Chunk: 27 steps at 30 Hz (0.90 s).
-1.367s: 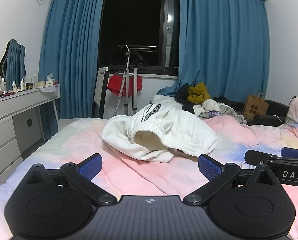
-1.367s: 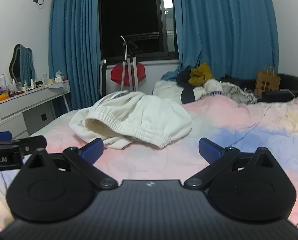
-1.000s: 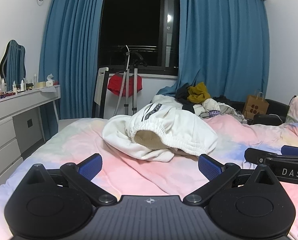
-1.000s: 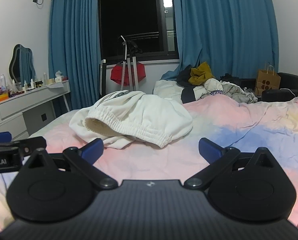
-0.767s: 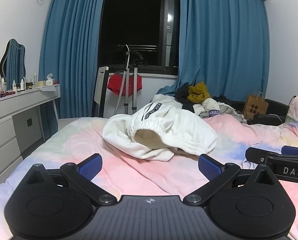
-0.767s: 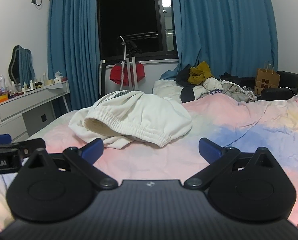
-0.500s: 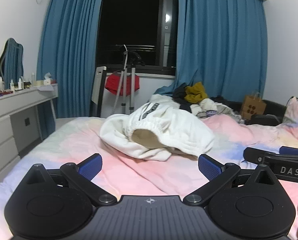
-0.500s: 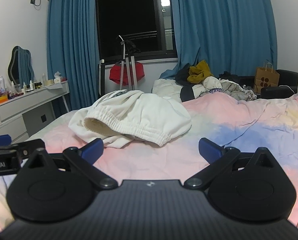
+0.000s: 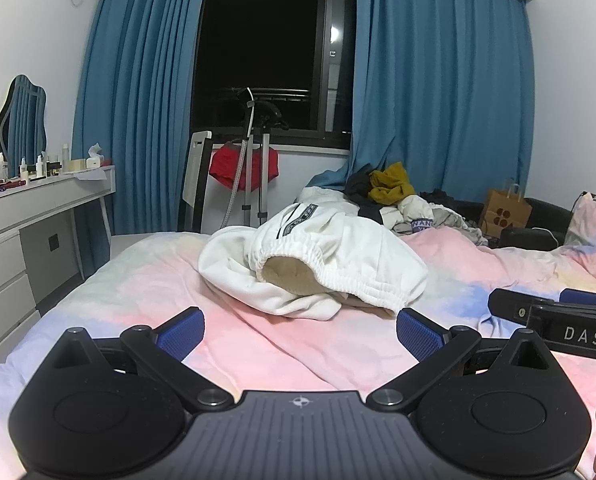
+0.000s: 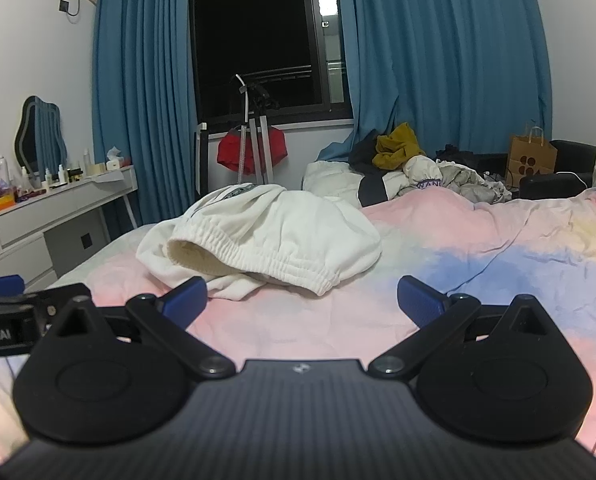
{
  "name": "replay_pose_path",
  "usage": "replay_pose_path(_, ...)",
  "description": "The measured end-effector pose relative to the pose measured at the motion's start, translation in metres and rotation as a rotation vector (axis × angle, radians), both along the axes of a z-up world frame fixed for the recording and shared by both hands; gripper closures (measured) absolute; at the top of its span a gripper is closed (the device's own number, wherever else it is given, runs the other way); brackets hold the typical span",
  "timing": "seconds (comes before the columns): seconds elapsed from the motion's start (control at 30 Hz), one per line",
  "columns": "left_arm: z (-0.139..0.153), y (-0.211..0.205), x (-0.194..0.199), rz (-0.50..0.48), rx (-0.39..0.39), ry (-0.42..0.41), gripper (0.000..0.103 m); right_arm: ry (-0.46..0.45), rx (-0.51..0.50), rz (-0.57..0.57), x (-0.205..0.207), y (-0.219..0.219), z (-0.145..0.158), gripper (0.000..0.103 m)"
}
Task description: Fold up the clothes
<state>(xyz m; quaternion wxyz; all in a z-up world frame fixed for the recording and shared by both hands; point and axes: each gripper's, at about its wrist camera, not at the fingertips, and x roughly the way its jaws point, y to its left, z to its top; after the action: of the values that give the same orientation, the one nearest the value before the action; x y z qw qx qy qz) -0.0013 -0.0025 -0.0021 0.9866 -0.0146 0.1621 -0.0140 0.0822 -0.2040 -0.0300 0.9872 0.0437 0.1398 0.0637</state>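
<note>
Right now a white garment (image 9: 322,264) lies crumpled in a heap on the bed (image 9: 257,344), its elastic hem gaping toward both cameras. Ahead of it, the left claw (image 9: 298,330) and right claw (image 10: 302,298) hover, both spread wide and holding nothing. To fold it well, I judge each claw should pinch one layer at the hem's outer ends, then lift and shake the cloth flat first.

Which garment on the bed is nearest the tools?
The white sweatpants, crumpled alone mid-bed with the elastic waistband facing the tools; the other clothes are heaped at the far edge.
</note>
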Motion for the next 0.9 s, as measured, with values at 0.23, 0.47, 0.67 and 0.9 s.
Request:
replay_pose_path(0.23,-0.002,-0.001,0.001,0.009,0.015,0.005,0.0,0.004,-0.004,-0.007,0.001,-0.001,0.0,0.0)
replay_pose_path(0.47,-0.005,-0.002,0.003,0.022,0.027,0.008,0.0,0.001,0.002,-0.007,0.0,-0.001,0.001,0.0)
replay_pose_path(0.67,-0.008,-0.002,0.005,0.028,0.044,0.016,0.0,0.003,0.012,-0.008,-0.001,-0.002,0.002,0.0)
replay_pose_path(0.9,-0.026,-0.006,0.031,0.042,0.12,0.058,0.001,0.038,-0.016,-0.044,-0.004,0.001,0.004,0.0)
